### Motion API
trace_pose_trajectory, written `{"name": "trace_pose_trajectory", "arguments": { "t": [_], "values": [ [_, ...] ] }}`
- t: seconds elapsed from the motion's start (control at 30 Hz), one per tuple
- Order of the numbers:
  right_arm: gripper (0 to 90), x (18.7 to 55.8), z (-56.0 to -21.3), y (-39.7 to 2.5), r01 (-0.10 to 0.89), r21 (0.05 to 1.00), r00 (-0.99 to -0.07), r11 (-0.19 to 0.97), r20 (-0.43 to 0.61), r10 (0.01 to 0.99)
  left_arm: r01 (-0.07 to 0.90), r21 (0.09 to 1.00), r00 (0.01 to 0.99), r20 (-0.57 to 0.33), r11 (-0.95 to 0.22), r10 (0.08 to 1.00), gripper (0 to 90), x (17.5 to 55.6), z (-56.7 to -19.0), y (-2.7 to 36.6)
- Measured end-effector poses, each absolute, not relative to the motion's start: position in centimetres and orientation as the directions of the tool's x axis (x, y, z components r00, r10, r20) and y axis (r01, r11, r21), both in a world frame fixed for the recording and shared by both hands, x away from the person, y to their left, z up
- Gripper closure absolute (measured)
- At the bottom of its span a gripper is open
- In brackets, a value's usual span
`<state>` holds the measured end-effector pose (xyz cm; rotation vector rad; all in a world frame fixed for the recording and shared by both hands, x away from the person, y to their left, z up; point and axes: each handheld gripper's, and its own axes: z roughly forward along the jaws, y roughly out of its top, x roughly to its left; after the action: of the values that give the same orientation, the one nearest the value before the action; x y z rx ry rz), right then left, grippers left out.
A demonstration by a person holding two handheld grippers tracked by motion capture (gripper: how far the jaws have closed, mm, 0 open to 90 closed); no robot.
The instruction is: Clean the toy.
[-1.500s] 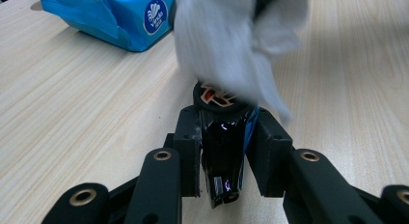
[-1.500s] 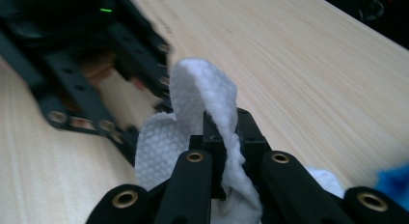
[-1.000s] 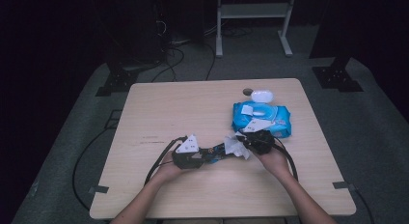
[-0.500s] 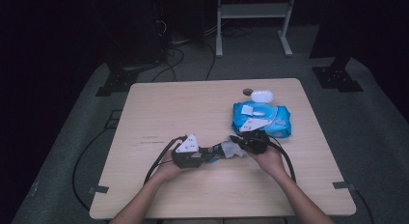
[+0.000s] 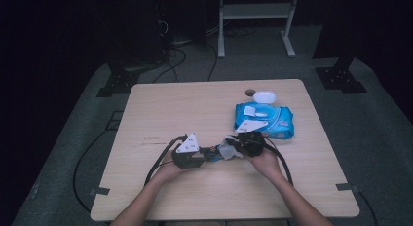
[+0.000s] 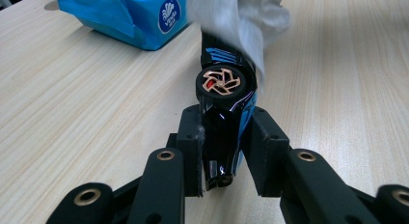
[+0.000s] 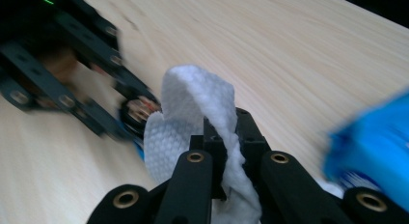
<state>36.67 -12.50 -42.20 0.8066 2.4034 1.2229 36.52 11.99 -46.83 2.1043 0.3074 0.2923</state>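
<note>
My left gripper point(image 6: 224, 154) is shut on a black and blue toy car point(image 6: 226, 103) with a copper-spoked wheel, held just above the table. My right gripper point(image 7: 224, 147) is shut on a white wet wipe point(image 7: 193, 118), which drapes over the far end of the toy car point(image 7: 137, 113). In the high view the two grippers meet at the table's front middle, left gripper point(image 5: 207, 154) and right gripper point(image 5: 233, 149) facing each other, with the wipe point(image 5: 226, 150) between them.
A blue pack of wet wipes point(image 5: 265, 120) lies on the wooden table point(image 5: 195, 109) just behind my right hand. A white oval object point(image 5: 264, 96) and a small dark disc point(image 5: 250, 92) sit behind it near the far edge. Cables trail off the front left.
The right gripper with the wipe has shifted slightly left along the car. The left gripper has stayed about where it was.
</note>
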Motion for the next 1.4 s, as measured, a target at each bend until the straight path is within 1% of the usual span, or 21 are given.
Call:
{"name": "trace_pose_trajectory", "arguments": {
  "t": [0.2,0.27,0.3,0.37,0.4,0.43,0.53,0.6,0.63,0.7,0.77,0.83,0.97,1.13,1.3,1.37,1.4],
  "values": [
    [85.7,36.2,-42.4,-8.2,0.325,0.817,-0.845,0.477,0.025,0.534,0.11,0.853,0.937,0.082,-0.51,0.34,69.6,36.5,-46.9,12.0],
    [85.7,36.0,-42.4,-7.4,0.294,0.813,-0.849,0.502,-0.02,0.528,0.117,0.855,0.936,0.076,-0.506,0.344,69.6,36.5,-46.9,12.3],
    [85.7,36.1,-42.3,-7.4,0.288,0.81,-0.853,0.51,-0.025,0.522,0.116,0.855,0.936,0.076,-0.505,0.344,69.7,36.5,-46.9,12.4],
    [85.7,36.4,-42.2,-8.1,0.296,0.804,-0.845,0.516,-0.032,0.534,0.111,0.855,0.936,0.082,-0.506,0.343,69.8,36.5,-46.9,12.3],
    [85.7,36.7,-42.0,-9.2,0.311,0.806,-0.829,0.503,-0.029,0.558,0.11,0.856,0.936,0.082,-0.506,0.342,69.8,36.6,-46.9,12.3],
    [85.7,36.7,-42.0,-9.2,0.311,0.806,-0.829,0.503,-0.029,0.558,0.106,0.855,0.936,0.085,-0.507,0.34,69.8,36.6,-46.9,12.2],
    [85.7,37.2,-41.8,-11.6,0.334,0.802,-0.8,0.495,-0.037,0.599,0.105,0.855,0.937,0.086,-0.508,0.339,69.8,36.6,-46.9,12.2],
    [85.6,37.5,-41.8,-13.0,0.339,0.797,-0.772,0.499,-0.067,0.632,0.103,0.854,0.938,0.088,-0.51,0.337,69.8,36.7,-46.9,12.2],
    [85.7,37.7,-41.8,-13.6,0.348,0.796,-0.762,0.495,-0.066,0.644,0.105,0.854,0.938,0.085,-0.509,0.337,69.8,36.6,-46.9,12.2],
    [85.7,38.1,-42.1,-15.6,0.4,0.798,-0.734,0.45,-0.015,0.679,0.107,0.855,0.938,0.083,-0.508,0.338,69.7,36.7,-46.9,12.3],
    [85.7,38.1,-42.2,-15.8,0.408,0.802,-0.731,0.437,-0.001,0.683,0.122,0.861,0.934,0.068,-0.493,0.35,69.5,36.8,-47.0,12.3],
    [85.6,37.8,-42.3,-15.8,0.394,0.8,-0.732,0.452,-0.024,0.681,0.139,0.861,0.929,0.057,-0.489,0.365,68.8,36.8,-47.0,12.3],
    [85.6,37.2,-42.5,-15.4,0.351,0.809,-0.741,0.471,-0.068,0.668,0.139,0.861,0.928,0.059,-0.49,0.368,68.6,36.8,-47.0,12.3],
    [85.8,36.4,-43.0,-15.7,0.326,0.83,-0.746,0.452,-0.067,0.663,0.151,0.858,0.924,0.054,-0.49,0.378,66.2,36.7,-47.1,12.4],
    [85.8,35.4,-43.2,-16.0,0.29,0.839,-0.751,0.46,-0.099,0.653,0.137,0.859,0.923,0.071,-0.494,0.379,63.5,36.5,-47.2,12.3],
    [85.8,35.2,-43.3,-16.1,0.301,0.846,-0.746,0.44,-0.078,0.661,0.129,0.86,0.926,0.074,-0.494,0.37,64.1,36.5,-47.2,12.3],
    [85.7,35.6,-43.1,-16.0,0.338,0.837,-0.747,0.431,-0.04,0.663,0.136,0.861,0.926,0.065,-0.49,0.371,64.0,36.6,-47.3,12.3]
  ]
}}
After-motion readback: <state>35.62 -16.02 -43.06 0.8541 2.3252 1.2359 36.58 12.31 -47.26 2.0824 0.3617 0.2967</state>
